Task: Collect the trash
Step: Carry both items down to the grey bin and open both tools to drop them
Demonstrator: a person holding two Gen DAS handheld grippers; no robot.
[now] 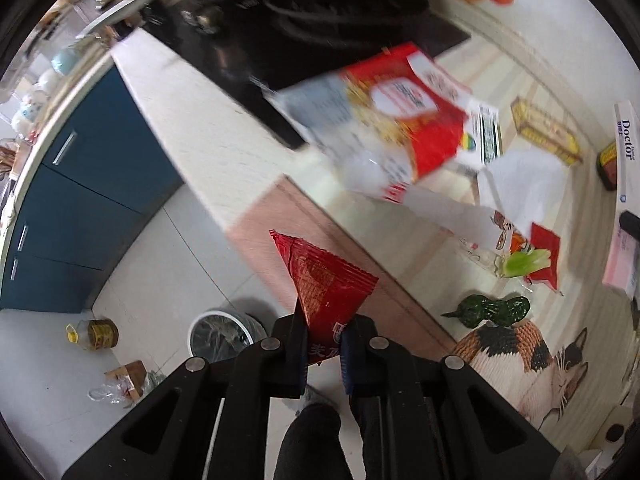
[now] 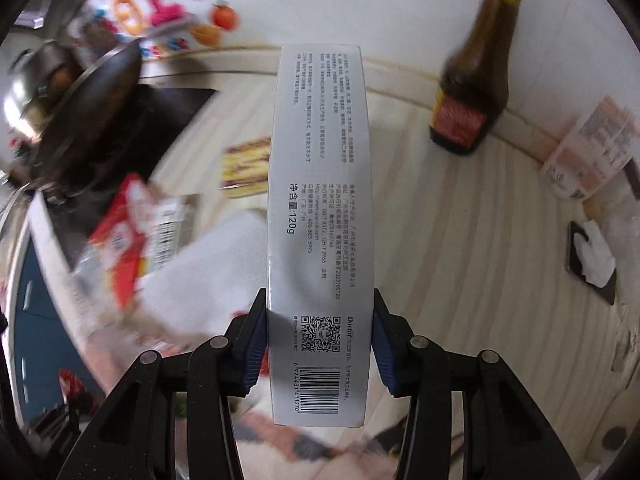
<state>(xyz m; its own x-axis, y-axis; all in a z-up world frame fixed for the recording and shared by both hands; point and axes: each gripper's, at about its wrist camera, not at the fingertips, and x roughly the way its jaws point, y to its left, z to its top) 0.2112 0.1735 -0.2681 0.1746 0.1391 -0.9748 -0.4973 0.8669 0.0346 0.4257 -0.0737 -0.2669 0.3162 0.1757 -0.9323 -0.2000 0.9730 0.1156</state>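
Tongs: left (image 1: 323,334) grip red wrapper (image 1: 326,280) | surface: striped countertop (image 2: 460,240)

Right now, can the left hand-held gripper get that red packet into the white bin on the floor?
Probably yes. The left hand-held gripper is shut on the red packet, and the white bin sits open-topped below beside it, past the counter edge, with nothing between.
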